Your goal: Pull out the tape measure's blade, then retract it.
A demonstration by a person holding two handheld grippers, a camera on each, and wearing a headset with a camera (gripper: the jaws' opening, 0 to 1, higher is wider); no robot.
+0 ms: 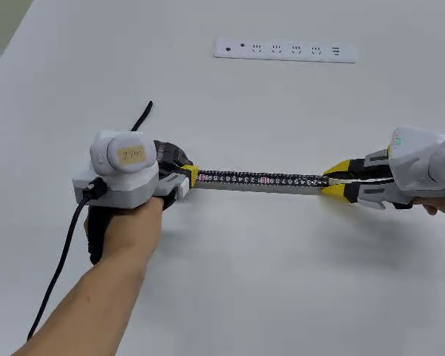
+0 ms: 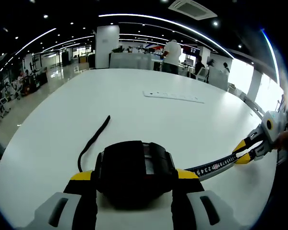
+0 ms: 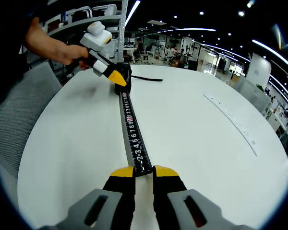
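Pull looks done: L claw (image 2: 134, 177) clamped on case (image 2: 134, 160), R claw (image 3: 144, 171) pinching blade (image 3: 131, 132) tip; blade stretched out mid-surface (image 1: 245, 282). Retract still to do.

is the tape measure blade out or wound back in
Out. The blade stretches from the case, clamped in the left tool, to the right tool, which pinches its end.

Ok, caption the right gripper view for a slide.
Right gripper pinching the extended blade, left gripper holding the case.
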